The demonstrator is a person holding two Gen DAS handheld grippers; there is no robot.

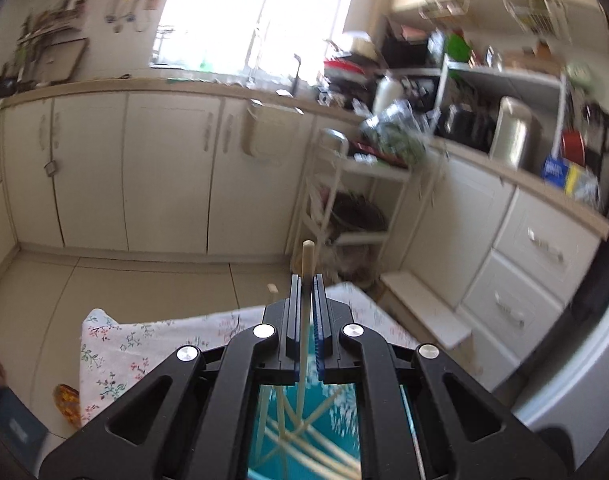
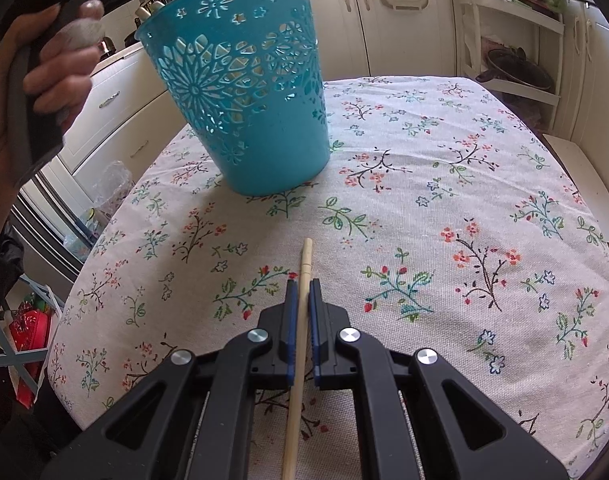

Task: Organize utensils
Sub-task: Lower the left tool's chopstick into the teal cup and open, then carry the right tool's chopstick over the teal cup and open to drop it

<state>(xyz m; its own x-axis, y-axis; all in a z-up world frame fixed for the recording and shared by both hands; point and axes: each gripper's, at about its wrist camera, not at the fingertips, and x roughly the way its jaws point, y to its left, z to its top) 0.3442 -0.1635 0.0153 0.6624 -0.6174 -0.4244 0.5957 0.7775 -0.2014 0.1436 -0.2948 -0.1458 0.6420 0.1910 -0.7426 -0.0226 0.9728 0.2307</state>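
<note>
Right wrist view shows the right tool [image 2: 303, 286] clenched on a chopstick [image 2: 300, 332] whose long axis points to 12 o'clock; the blue basket [image 2: 244, 92] stands on the table [image 2: 444, 184] at 11 o'clock. The left tool [image 1: 306, 280] grips another chopstick [image 1: 306, 264] directly above that basket, nearer.

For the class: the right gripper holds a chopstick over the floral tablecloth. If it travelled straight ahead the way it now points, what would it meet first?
Probably the turquoise basket. The right gripper and its chopstick point up the tablecloth roughly toward it; depth is unclear, so the tablecloth itself might come first.
</note>
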